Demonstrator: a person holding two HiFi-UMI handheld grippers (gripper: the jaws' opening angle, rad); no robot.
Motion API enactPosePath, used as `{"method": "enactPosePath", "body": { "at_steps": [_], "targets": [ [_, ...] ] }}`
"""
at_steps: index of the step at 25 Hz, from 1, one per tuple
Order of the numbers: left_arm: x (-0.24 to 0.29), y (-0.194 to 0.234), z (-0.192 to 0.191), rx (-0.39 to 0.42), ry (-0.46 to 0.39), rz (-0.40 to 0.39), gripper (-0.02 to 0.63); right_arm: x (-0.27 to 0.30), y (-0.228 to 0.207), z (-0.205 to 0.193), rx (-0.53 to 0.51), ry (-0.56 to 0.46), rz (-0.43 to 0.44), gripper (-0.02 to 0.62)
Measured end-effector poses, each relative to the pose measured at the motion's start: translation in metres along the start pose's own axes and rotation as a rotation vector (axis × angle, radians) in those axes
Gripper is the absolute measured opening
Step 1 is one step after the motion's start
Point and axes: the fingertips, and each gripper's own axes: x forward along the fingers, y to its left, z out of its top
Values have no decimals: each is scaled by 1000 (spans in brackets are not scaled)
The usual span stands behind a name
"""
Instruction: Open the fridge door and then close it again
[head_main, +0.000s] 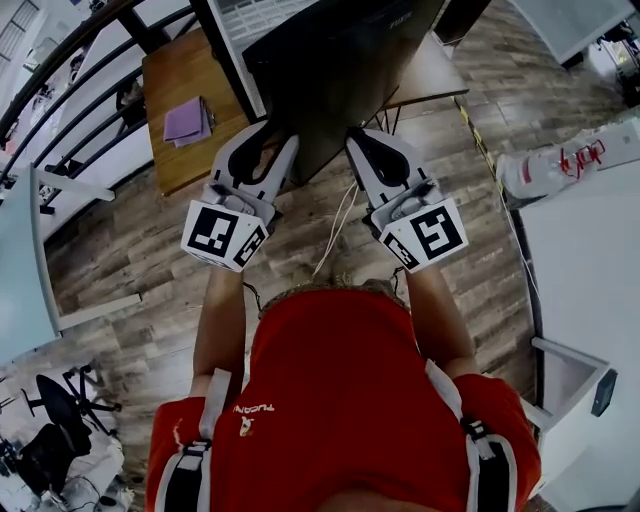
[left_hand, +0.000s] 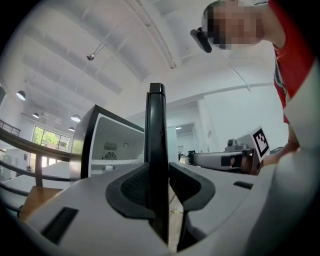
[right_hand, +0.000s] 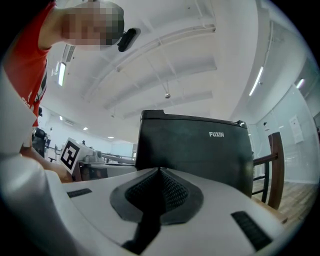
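Observation:
The black fridge door (head_main: 340, 70) stands swung out from the white fridge body (head_main: 250, 20), whose inside (left_hand: 112, 145) shows in the left gripper view. My left gripper (head_main: 272, 135) straddles the door's free edge (left_hand: 156, 125). Its left pad lies against the edge and its right pad (left_hand: 187, 185) stands a sliver off, so the left gripper (left_hand: 159, 169) is open. My right gripper (head_main: 365, 138) is shut with nothing held. The right gripper (right_hand: 160, 172) points at the door's front face (right_hand: 195, 145), which bears a white logo. Whether it touches the face is hidden.
A wooden table (head_main: 175, 165) with a purple cloth (head_main: 188, 120) stands left of the fridge. White cables (head_main: 335, 230) hang below the door. A white counter (head_main: 590, 280) with a white-and-red package (head_main: 560, 165) lies to the right. A wooden chair (right_hand: 272, 165) stands beyond the door.

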Motion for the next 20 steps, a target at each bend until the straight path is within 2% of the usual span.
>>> {"method": "enactPosePath", "body": {
  "at_steps": [9,12,20],
  "targets": [
    [-1,-60,1,-10,-21,-133,114,-41,7,8,12,-3,-80,39],
    [1,-81,1,-22,-23,-162,110,-59,8,12,15,-8,-93,91],
    [13,-149,2,-9,-33,-201,94,-113,-2,23,41,-32,-84,172]
  ]
}}
